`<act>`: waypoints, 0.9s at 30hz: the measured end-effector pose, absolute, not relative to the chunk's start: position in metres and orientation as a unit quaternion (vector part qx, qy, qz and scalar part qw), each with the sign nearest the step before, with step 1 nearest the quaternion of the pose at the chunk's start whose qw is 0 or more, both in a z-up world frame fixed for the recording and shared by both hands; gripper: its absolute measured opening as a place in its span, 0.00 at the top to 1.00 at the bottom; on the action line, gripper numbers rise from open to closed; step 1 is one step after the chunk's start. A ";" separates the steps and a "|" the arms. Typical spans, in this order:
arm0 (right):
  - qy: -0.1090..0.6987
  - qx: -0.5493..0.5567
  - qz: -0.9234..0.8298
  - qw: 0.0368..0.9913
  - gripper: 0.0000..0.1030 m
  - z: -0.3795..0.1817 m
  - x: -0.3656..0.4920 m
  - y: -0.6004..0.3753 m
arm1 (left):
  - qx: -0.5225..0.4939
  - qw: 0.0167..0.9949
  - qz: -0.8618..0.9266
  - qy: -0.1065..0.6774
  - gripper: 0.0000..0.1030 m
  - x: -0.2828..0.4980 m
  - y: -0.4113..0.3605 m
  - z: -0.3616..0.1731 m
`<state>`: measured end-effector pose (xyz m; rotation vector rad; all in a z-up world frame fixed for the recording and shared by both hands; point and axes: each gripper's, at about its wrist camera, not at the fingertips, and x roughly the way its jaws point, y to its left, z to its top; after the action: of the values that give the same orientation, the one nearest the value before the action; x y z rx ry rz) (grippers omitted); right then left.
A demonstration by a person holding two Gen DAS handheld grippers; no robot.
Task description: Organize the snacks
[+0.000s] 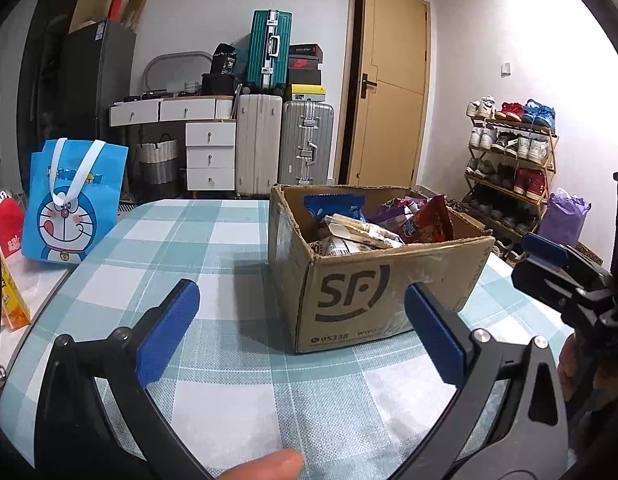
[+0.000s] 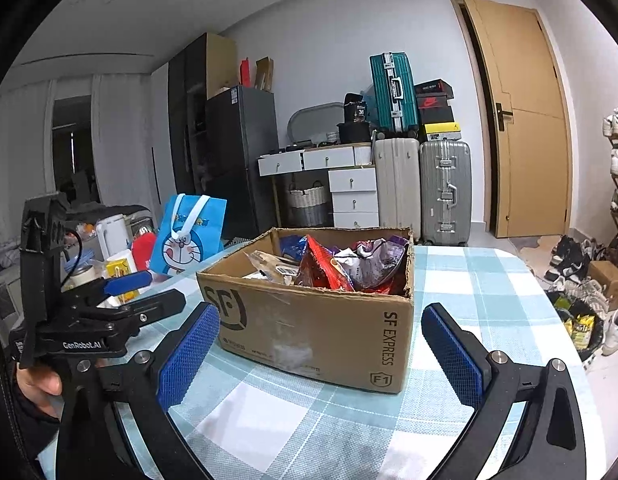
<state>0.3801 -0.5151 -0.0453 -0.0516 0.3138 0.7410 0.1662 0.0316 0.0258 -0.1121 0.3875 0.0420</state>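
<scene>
An open cardboard SF box (image 1: 389, 292) stands on the checked tablecloth and also shows in the right wrist view (image 2: 321, 332). It holds several snack bags: a red one (image 2: 323, 266), a purple one (image 2: 379, 256) and a blue one (image 1: 335, 206). My left gripper (image 1: 301, 316) is open and empty, just in front of the box's left corner. My right gripper (image 2: 321, 344) is open and empty, facing the box's near side. The right gripper shows at the right edge of the left wrist view (image 1: 549, 264); the left gripper shows at the left of the right wrist view (image 2: 129, 280).
A blue Doraemon bag (image 1: 73, 204) stands at the table's left edge, with a red bag (image 1: 9, 224) and yellow carton (image 1: 11, 300) beside it. Suitcases (image 1: 305, 140), drawers, a door and a shoe rack (image 1: 509, 168) are behind. A bin (image 2: 581, 328) sits on the floor at right.
</scene>
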 end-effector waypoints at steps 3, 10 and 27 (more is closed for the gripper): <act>0.149 -0.035 0.358 0.921 0.00 -0.045 0.379 -0.512 | -0.057 0.979 0.020 0.193 0.01 0.166 0.032 0.025; 0.140 -0.051 0.358 0.922 0.00 -0.045 0.374 -0.506 | -0.055 0.980 0.016 0.189 0.01 0.165 0.030 0.024; 0.143 -0.045 0.357 0.922 0.00 -0.046 0.373 -0.508 | -0.054 0.981 0.011 0.187 0.01 0.163 0.028 0.024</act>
<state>0.3731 -0.5079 -0.0459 -0.0916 0.2929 0.7327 0.1635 0.0283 0.0239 -0.1080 0.3771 0.0229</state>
